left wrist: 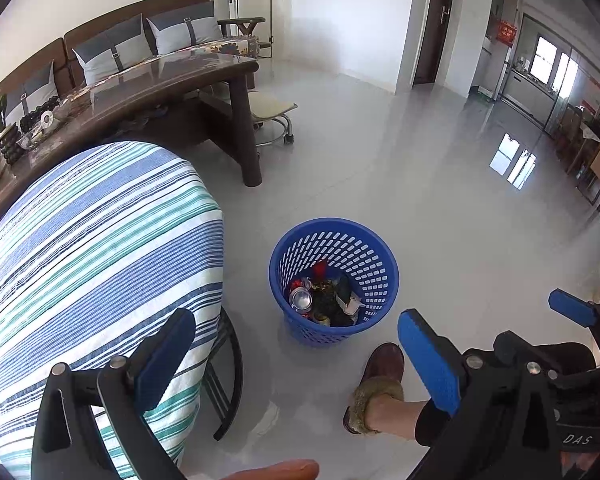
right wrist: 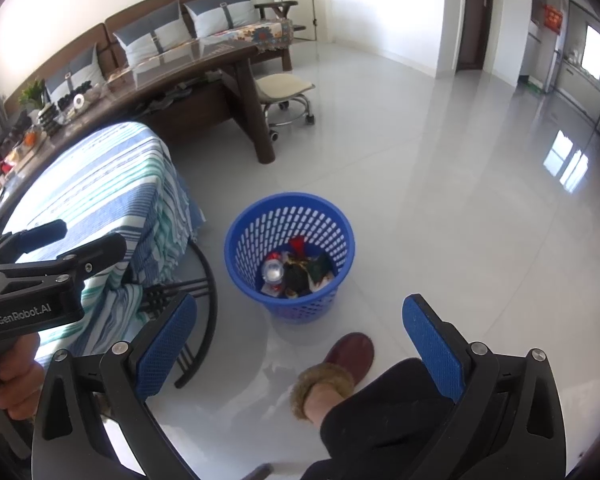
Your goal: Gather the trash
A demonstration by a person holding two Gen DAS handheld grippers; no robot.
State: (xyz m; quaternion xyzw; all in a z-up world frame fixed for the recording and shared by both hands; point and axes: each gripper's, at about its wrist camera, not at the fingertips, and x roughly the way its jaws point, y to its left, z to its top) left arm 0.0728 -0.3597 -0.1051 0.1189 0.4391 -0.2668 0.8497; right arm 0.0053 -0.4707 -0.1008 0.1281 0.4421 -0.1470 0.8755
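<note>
Blue basket point(left wrist: 334, 280) stands on the grey floor point(left wrist: 440, 200), just beside the striped-cloth counter point(left wrist: 100, 240). Trash lies inside the basket: a crushed can point(left wrist: 301, 299) and dark wrappers point(left wrist: 332, 300). Left gripper point(left wrist: 296, 360) above the basket, jaws wide apart, nothing held. Right gripper point(right wrist: 300, 344) likewise wide open and empty, on the basket's near side. A slippered foot point(right wrist: 332, 372) is planted near the basket.
</note>
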